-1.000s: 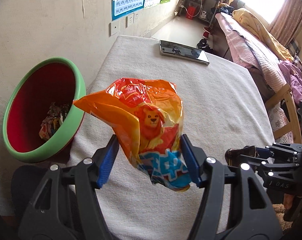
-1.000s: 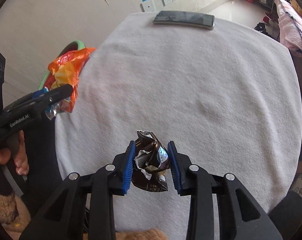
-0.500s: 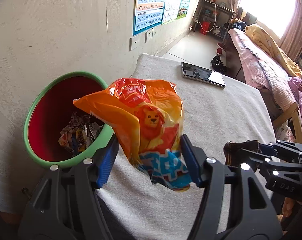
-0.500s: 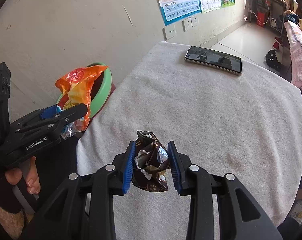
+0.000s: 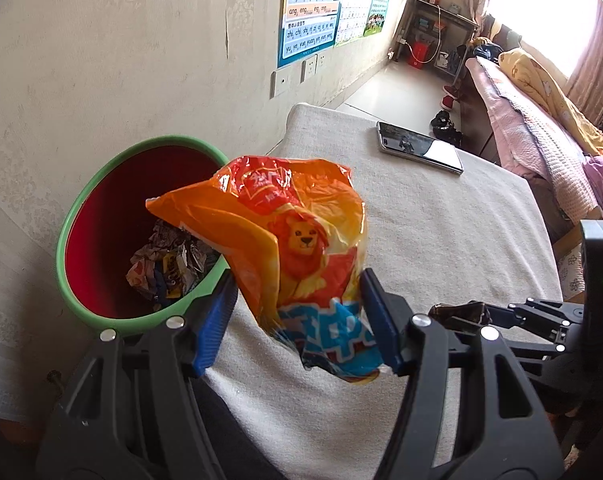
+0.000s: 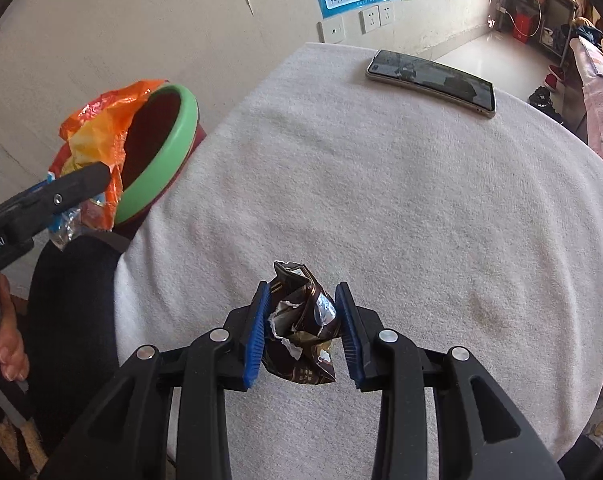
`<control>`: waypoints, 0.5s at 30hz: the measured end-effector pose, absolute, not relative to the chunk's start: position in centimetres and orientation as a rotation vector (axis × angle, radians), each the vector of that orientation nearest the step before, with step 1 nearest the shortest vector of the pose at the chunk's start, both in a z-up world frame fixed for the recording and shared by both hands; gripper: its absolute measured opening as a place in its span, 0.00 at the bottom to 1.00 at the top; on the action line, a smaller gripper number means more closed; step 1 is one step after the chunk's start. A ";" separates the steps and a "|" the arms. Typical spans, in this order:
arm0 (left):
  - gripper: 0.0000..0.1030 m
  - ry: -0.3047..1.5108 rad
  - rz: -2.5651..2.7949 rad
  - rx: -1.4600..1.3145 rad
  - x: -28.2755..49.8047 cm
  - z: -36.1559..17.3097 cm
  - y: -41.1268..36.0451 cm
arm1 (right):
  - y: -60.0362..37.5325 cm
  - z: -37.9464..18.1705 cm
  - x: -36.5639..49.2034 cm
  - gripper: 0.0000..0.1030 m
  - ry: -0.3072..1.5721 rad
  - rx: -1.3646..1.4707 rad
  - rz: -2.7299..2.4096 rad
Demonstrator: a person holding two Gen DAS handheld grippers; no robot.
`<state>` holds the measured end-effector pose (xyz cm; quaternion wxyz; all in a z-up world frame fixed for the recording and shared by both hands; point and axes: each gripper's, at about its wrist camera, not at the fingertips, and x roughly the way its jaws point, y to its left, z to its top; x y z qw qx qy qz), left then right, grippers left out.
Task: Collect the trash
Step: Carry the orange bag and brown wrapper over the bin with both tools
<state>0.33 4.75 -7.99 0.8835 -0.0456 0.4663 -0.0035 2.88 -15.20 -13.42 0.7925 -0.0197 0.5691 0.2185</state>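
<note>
Both hands are carrying their loads toward the bin [image 5: 101,216], which now sits closer than before. Left gripper [image 5: 297,320] jaws are pinching the orange snack bag [image 5: 285,248] by the rim; right gripper [image 6: 301,328] jaws, just easing slightly apart, are cradling a crumpled brown wrapper [image 6: 301,320] above the tabletop [image 6: 381,200]. Wrappers [image 5: 165,264] already lying inside are showing only in the left view. Both pieces are awaiting dropping.

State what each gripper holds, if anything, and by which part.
The left gripper grips the orange snack bag by its lower, blue-printed end. The right gripper holds the crumpled brown wrapper across its middle.
</note>
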 end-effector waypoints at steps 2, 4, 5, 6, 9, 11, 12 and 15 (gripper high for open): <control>0.58 0.974 -0.005 -0.097 0.4 -8.1 4.8 | -15.4 -13.9 2.8 0.34 1.235 -0.038 0.470; 0.58 0.973 -0.006 -0.096 0.5 -8.1 4.9 | -15.7 -14.2 2.6 0.42 1.248 -0.034 0.467; 0.58 0.973 -0.007 -0.095 0.5 -8.2 4.9 | -15.9 -14.4 2.5 0.42 1.255 -0.031 0.464; 0.58 0.972 -0.007 -0.094 0.5 -8.2 4.9 | -16.0 -14.6 2.4 0.43 1.263 -0.030 0.461; 0.59 0.974 -0.003 -0.097 0.5 -8.3 5.0 | -16.5 -15.0 1.9 0.43 1.283 -0.021 0.454; 0.59 0.978 0.000 -0.096 0.5 -8.4 5.1 | -16.7 -15.3 1.7 0.43 1.296 -0.015 0.450; 0.59 0.979 0.000 -0.096 0.5 -8.5 5.1 | -16.8 -15.5 1.7 0.44 1.304 -0.013 0.448; 0.59 0.981 0.002 -0.096 0.5 -8.6 5.2 | -16.8 -15.5 1.5 0.44 1.313 -0.016 0.456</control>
